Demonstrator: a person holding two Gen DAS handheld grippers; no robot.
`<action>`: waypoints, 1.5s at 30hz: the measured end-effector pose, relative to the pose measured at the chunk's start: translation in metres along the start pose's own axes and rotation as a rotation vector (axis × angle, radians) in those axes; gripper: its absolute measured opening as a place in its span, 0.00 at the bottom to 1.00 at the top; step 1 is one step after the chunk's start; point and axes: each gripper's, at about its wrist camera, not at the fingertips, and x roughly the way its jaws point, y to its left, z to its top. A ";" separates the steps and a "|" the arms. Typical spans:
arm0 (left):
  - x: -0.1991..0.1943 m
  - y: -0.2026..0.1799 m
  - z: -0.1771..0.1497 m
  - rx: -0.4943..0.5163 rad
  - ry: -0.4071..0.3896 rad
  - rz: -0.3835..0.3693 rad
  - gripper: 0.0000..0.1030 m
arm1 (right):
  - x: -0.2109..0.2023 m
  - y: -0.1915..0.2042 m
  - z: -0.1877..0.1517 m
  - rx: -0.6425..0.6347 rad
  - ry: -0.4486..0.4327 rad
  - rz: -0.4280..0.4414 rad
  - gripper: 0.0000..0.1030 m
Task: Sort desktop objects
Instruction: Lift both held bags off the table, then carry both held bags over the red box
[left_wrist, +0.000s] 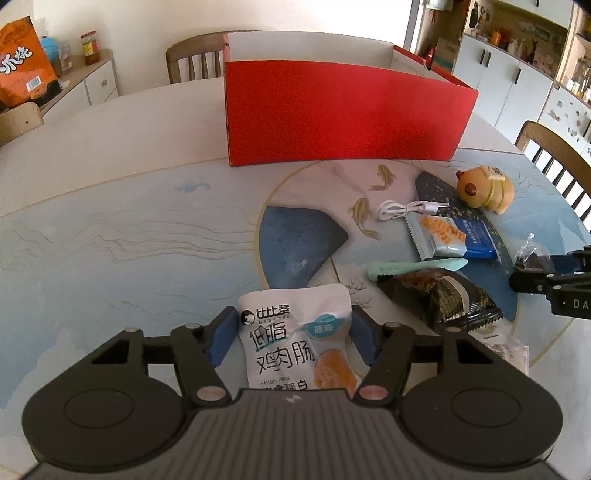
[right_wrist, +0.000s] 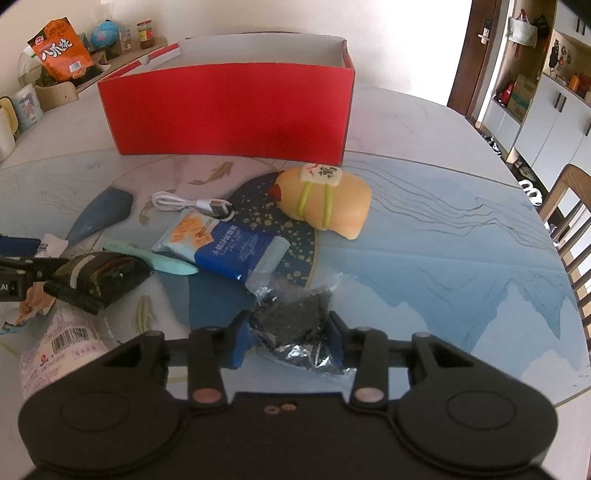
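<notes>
My left gripper (left_wrist: 293, 334) is shut on a white chicken sausage packet (left_wrist: 295, 343), just above the table. My right gripper (right_wrist: 288, 334) is shut on a clear bag of dark contents (right_wrist: 295, 321); it also shows at the right edge of the left wrist view (left_wrist: 532, 254). A red open box (left_wrist: 340, 114) stands at the back of the table; it also shows in the right wrist view (right_wrist: 232, 110). On the table lie a black snack pack (left_wrist: 439, 295), a mint spatula (left_wrist: 413, 267), a blue and white wafer pack (left_wrist: 450, 236), a white USB cable (left_wrist: 410, 208) and an orange animal toy (left_wrist: 484, 188).
The round table (left_wrist: 129, 221) has a blue painted pattern. Wooden chairs stand behind the box (left_wrist: 192, 59) and at the right (left_wrist: 554, 162). A white barcoded packet (right_wrist: 62, 343) lies at the front left in the right wrist view. White cabinets (right_wrist: 546, 118) stand far right.
</notes>
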 end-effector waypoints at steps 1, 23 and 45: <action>0.000 0.000 0.000 0.001 0.001 0.001 0.62 | 0.000 0.000 0.000 -0.002 0.000 0.001 0.39; -0.020 -0.001 0.014 0.013 -0.001 -0.025 0.62 | -0.031 0.015 0.016 -0.025 -0.045 0.029 0.38; -0.057 -0.010 0.082 0.036 -0.015 -0.105 0.62 | -0.065 0.018 0.067 -0.003 -0.059 0.100 0.38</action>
